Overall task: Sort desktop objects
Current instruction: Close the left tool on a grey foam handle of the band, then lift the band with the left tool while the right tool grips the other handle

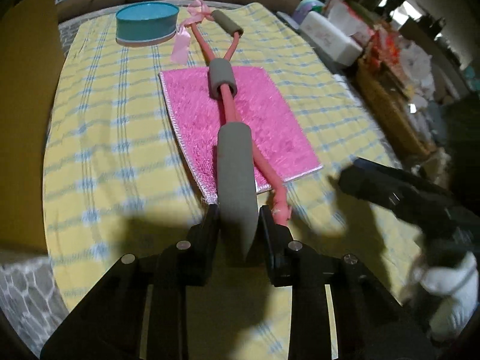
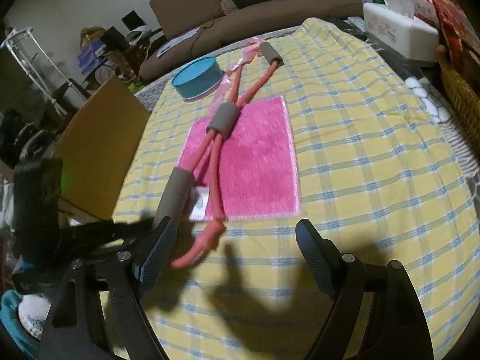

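Observation:
A pink elastic pull band (image 1: 228, 102) with grey foam sleeves lies lengthwise across a pink fluffy cloth (image 1: 270, 126) on the yellow checked tablecloth (image 1: 114, 120). My left gripper (image 1: 238, 216) is shut on the near grey foam handle (image 1: 235, 165), with both pads pressing its sides. In the right wrist view that handle (image 2: 177, 192) sits at the cloth's (image 2: 258, 156) left edge, and the band's knotted loose end (image 2: 210, 234) trails toward me. My right gripper (image 2: 237, 228) hovers open over bare tablecloth just right of that end, holding nothing.
A teal round tin (image 1: 146, 24) and a pink ribbon (image 1: 183, 42) lie at the far end. A white tissue box (image 2: 399, 33) and a wicker basket (image 2: 462, 90) stand on the right. A cardboard box (image 2: 96, 156) borders the left edge, with a sofa (image 2: 240, 15) behind.

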{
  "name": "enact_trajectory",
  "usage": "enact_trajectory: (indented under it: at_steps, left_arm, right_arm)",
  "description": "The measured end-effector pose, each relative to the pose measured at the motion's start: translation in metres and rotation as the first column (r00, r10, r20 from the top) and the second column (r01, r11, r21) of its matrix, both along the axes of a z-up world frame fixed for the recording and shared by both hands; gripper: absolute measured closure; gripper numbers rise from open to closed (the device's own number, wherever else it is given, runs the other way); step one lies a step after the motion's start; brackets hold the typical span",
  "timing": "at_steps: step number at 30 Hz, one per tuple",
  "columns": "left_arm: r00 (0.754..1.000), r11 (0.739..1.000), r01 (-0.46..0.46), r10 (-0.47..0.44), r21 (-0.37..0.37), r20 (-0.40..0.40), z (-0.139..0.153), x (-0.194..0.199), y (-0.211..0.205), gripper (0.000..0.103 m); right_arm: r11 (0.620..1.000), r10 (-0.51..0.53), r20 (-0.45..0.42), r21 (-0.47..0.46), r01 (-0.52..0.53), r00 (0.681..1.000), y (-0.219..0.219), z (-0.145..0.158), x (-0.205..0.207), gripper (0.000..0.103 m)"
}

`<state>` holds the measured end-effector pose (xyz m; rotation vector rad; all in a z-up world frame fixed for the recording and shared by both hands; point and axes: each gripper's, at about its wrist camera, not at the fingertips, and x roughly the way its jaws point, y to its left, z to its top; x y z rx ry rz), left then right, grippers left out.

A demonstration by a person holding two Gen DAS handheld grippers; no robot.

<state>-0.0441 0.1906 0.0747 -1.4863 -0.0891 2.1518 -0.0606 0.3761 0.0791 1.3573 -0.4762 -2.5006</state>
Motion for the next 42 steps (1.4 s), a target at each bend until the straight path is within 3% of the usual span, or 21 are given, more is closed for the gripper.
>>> enact_trajectory:
  at_steps: [4,10,18,22,26,30,35,37,40,42]
  left_arm:
    - [0.998,0.997,0.042,-0.045,0.057,0.04,0.012,0.029,-0.015,0.078]
    - [0.994,0.987,0.065,-0.076,0.145,0.074,0.034,0.077,-0.055,0.078]
    - [0.998,0.943,0.016,-0.034,0.333,0.049,0.098,0.091,-0.107,0.078]
    - [0.999,0.923,0.005,-0.019,0.385,0.032,0.121,0.086,-0.122,0.078]
    - [0.999,0.908,-0.009,-0.007,0.418,0.037,0.129,0.083,-0.131,0.078]
    - [0.998,0.899,-0.027,0.003,0.438,0.056,0.127,0.088,-0.141,0.078]
    - [0.996,0.892,-0.033,-0.005,0.451,0.085,0.116,0.095,-0.146,0.078]
    - [0.996,0.894,-0.03,-0.009,0.446,0.084,0.113,0.098,-0.148,0.078]
    - [0.997,0.896,-0.03,-0.006,0.443,0.08,0.111,0.102,-0.153,0.078]
    - [0.998,0.899,-0.035,0.005,0.436,0.07,0.111,0.104,-0.159,0.078]
  right_arm:
    - [0.998,0.02,0.021,-0.057,-0.019,1.0,-0.014,0.002,0.003,0.019]
    - [0.996,0.062,0.04,-0.06,-0.059,0.997,-0.043,0.005,0.008,0.019]
    - [0.99,0.053,0.055,-0.13,-0.045,0.997,-0.057,0.01,0.02,0.019]
    - [0.98,0.022,0.063,-0.2,-0.009,0.998,-0.052,0.012,0.017,0.018]
    - [0.92,0.022,0.116,-0.39,0.025,0.993,-0.048,-0.003,0.008,0.015]
    - [0.789,0.007,0.164,-0.607,0.095,0.986,-0.049,-0.027,0.004,0.015]
    - [0.615,0.01,0.194,-0.775,0.147,0.981,-0.06,-0.047,-0.005,0.015]
    - [0.569,0.007,0.18,-0.81,0.144,0.984,-0.064,-0.043,-0.008,0.015]
    - [0.591,0.009,0.147,-0.799,0.113,0.989,-0.07,-0.028,-0.015,0.018]
    - [0.628,-0.007,0.112,-0.773,0.092,0.994,-0.066,-0.01,-0.019,0.02]
